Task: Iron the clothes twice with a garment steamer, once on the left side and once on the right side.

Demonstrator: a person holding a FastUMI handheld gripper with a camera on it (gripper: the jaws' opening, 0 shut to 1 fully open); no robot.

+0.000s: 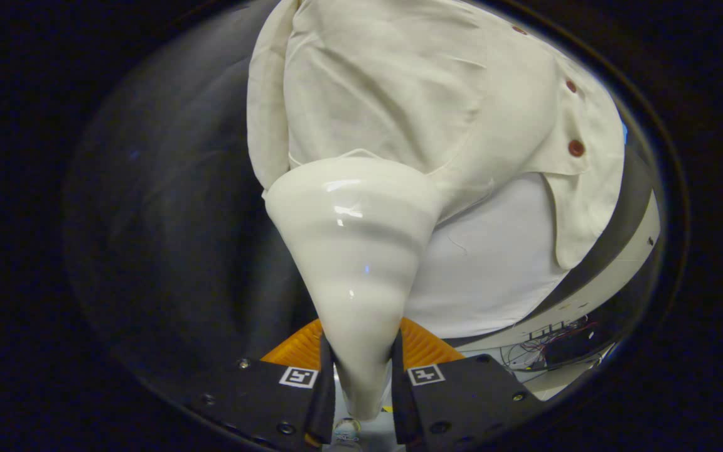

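Note:
My gripper is shut on the white garment steamer, both fingers pressing its narrow handle. The steamer widens ahead of the fingers into a broad glossy head. That head lies against a cream shirt with dark red buttons down its placket. The shirt hangs just beyond the steamer, and the head meets its lower left part, left of the button line. The shirt's hem curls open on the right, showing a white layer beneath.
The dark booth wall stands to the left of the shirt. On the right, beyond the hem, are a pale curved stand and a tangle of wires lower down.

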